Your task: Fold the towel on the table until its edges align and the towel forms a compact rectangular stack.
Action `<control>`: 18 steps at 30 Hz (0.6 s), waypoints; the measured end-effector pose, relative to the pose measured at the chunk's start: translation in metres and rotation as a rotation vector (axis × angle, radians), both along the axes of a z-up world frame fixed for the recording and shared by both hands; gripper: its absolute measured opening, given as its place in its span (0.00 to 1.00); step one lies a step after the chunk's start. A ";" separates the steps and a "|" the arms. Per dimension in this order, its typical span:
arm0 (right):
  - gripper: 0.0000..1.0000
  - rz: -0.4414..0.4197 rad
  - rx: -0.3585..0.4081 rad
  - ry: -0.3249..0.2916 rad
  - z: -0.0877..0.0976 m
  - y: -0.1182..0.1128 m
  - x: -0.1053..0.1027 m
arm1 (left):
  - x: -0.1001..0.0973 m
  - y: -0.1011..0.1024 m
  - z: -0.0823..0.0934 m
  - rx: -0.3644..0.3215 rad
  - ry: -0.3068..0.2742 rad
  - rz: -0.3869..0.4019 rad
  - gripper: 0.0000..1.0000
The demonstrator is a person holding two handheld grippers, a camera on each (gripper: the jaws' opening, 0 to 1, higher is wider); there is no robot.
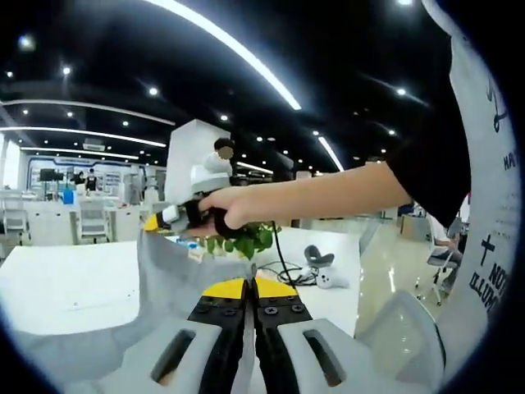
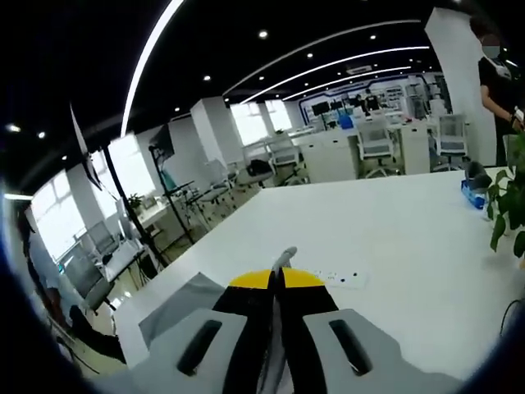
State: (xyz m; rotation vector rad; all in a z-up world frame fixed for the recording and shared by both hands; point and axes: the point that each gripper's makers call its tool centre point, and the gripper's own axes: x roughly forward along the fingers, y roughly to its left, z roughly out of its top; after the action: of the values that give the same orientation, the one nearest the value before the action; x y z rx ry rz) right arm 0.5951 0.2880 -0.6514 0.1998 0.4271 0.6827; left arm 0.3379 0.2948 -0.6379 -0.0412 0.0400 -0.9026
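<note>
The grey towel (image 1: 168,275) is lifted off the white table (image 1: 66,287) and hangs stretched between both grippers. My left gripper (image 1: 248,289) is shut, with a thin edge of towel pinched between its yellow-tipped jaws. The right gripper (image 1: 164,218), held in a person's hand, comes in from the right and grips the towel's far upper corner. In the right gripper view, my right gripper (image 2: 277,279) is shut on the towel (image 2: 176,308). A sliver of cloth pokes out past its tips, and the rest drapes down to the left over the table (image 2: 385,238).
A green plant (image 1: 242,240) stands behind the towel, with a black cable and a white device (image 1: 321,271) beside it. In the right gripper view a white power strip (image 2: 340,279) lies just ahead, the plant (image 2: 507,209) and a blue object (image 2: 472,194) sit at right. Desks and chairs stand beyond.
</note>
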 end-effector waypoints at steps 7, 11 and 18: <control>0.00 0.018 0.025 0.000 0.006 0.028 0.001 | 0.001 0.030 0.007 -0.013 -0.010 0.047 0.02; 0.00 0.035 0.033 -0.005 0.011 0.044 0.001 | 0.000 0.045 0.012 -0.020 -0.020 0.061 0.02; 0.00 0.067 0.054 -0.013 0.021 0.078 0.003 | 0.000 0.074 0.017 -0.016 -0.037 0.110 0.02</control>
State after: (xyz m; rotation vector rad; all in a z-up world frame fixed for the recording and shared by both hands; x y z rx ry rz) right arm 0.5978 0.3662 -0.6306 0.2328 0.4045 0.7612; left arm 0.3374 0.3691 -0.6206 -0.0414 -0.0044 -0.7940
